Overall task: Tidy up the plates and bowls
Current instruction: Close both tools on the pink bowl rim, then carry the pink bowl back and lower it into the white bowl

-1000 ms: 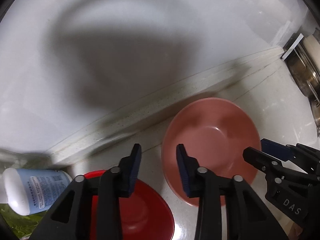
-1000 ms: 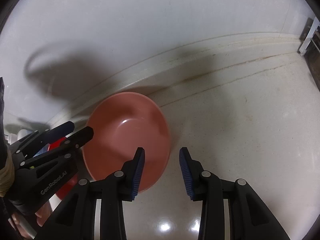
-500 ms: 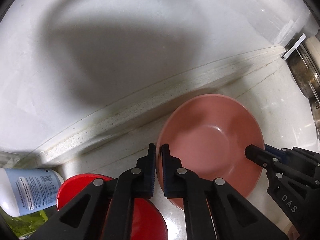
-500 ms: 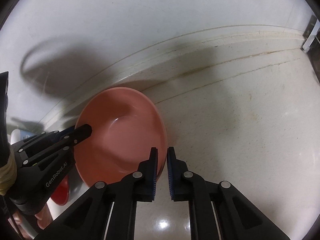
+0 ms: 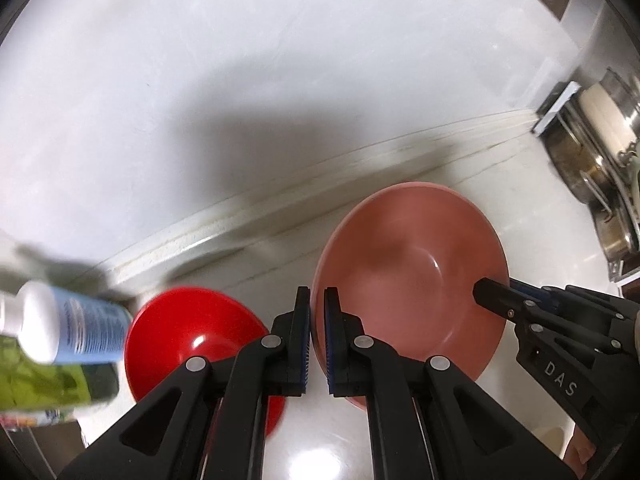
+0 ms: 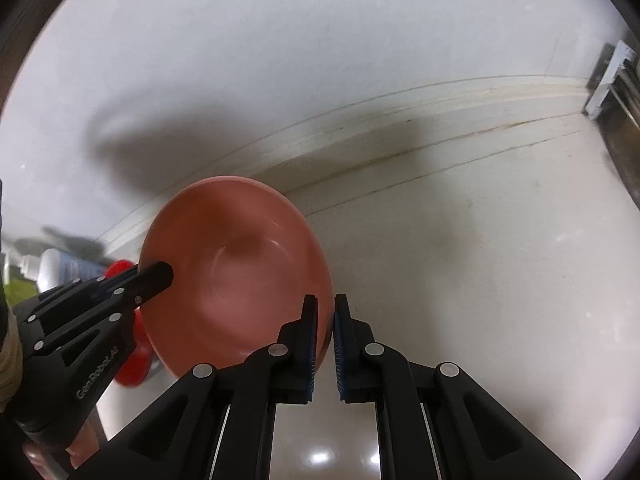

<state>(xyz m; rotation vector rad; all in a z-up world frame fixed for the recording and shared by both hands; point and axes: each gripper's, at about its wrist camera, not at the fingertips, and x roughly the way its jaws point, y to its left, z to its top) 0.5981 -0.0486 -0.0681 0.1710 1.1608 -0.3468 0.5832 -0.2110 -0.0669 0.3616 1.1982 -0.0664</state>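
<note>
A pink bowl (image 5: 412, 276) is held between my two grippers above the white counter. My left gripper (image 5: 316, 340) is shut on the bowl's left rim. My right gripper (image 6: 324, 344) is shut on the bowl's right rim; the bowl also shows in the right wrist view (image 6: 236, 272). The bowl looks lifted and tilted a little. A red bowl (image 5: 192, 340) sits on the counter to the left of the pink one, and its edge shows in the right wrist view (image 6: 128, 360).
A white bottle with a blue label (image 5: 64, 328) and a green packet (image 5: 44, 380) lie at the far left. Steel pots on a rack (image 5: 596, 184) stand at the right. The counter (image 6: 480, 280) meets a white wall (image 5: 240, 80) just behind the bowls.
Both grippers closed from open onto opposite rims of the pink bowl. The bowl has since risen off the counter, and the red bowl now shows more fully below.
</note>
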